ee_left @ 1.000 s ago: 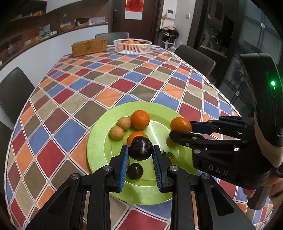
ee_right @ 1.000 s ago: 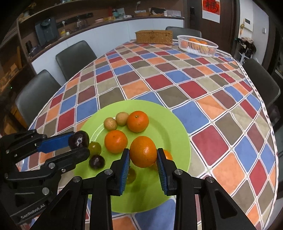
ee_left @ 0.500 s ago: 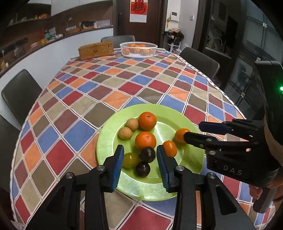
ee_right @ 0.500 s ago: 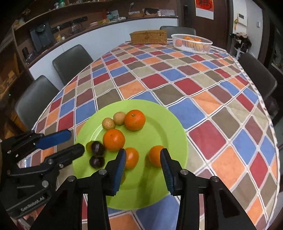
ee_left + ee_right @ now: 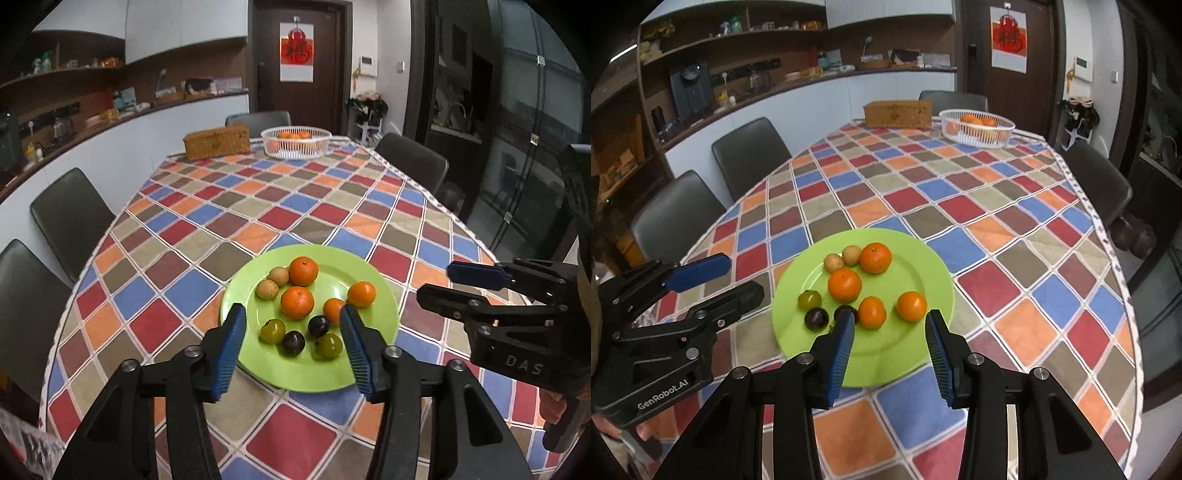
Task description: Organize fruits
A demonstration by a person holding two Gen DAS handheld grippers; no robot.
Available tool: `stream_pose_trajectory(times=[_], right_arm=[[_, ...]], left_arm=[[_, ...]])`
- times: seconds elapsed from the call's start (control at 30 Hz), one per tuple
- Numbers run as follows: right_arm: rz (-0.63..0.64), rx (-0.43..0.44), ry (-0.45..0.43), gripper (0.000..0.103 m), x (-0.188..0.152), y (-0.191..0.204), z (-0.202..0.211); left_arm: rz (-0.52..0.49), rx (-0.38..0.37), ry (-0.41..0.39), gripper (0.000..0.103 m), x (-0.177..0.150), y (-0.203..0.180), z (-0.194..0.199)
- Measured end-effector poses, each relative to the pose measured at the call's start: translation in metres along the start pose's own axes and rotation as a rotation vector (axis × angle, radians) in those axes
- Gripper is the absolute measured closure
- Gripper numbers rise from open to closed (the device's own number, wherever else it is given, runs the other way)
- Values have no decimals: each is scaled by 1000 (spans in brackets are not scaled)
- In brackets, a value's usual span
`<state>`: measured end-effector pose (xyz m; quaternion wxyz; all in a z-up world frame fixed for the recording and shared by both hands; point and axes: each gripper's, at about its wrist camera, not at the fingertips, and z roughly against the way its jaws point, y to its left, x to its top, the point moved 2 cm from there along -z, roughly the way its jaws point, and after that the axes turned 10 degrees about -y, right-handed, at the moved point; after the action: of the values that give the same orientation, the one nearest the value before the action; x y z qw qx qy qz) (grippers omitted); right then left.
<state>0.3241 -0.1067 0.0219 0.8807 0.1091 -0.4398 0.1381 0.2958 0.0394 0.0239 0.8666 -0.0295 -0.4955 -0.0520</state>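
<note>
**Both tools spread above the fruit plate**

The left tool [image 5: 291, 347] is seen nearest, its blue pads [image 5: 231, 350] spread wide and nothing pinched between them. The right tool [image 5: 890, 347] is likewise held spread and empty, at about 3 o'clock of the left one.

Under both, the green plate [image 5: 380, 295] is set on the checked table [image 5: 207, 221]. On the plate's near part, two dark plums [image 5: 293, 342] and two green fruits [image 5: 273, 331] are grouped close together. Just beyond them, four oranges [image 5: 297, 302] are spread from the centre toward 2 o'clock. At about 11 o'clock, two small tan fruits [image 5: 267, 289] are placed touching each other.

At the table's far end, at 12 o'clock, a white basket [image 5: 295, 147] with oranges is seen, and a woven box [image 5: 217, 142] is placed just to its 9 o'clock.
</note>
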Motion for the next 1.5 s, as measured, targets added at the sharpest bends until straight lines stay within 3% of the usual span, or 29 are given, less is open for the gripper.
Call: stream_pose_trajectory(times=[0.07, 0.2, 0.27, 0.53, 1.0, 1.5], right_arm=[[-4, -8, -25, 50, -3, 1, 15], [3, -34, -73, 49, -12, 4, 46], [2, -41, -91, 41, -19, 7, 61], [9, -58, -148, 33, -40, 19, 110], [-1, -112, -219, 23, -81, 31, 172], [-22, -141, -256, 22, -110, 34, 206]], left_arm=[[-5, 9, -19, 47, -2, -3, 13], [-23, 31, -65, 38, -7, -9, 42], [-24, 37, -86, 33, -11, -12, 56], [-51, 54, -150, 12, -29, -26, 106], [-28, 64, -195, 4, -50, -41, 163], [-20, 68, -227, 2, -68, -51, 197]])
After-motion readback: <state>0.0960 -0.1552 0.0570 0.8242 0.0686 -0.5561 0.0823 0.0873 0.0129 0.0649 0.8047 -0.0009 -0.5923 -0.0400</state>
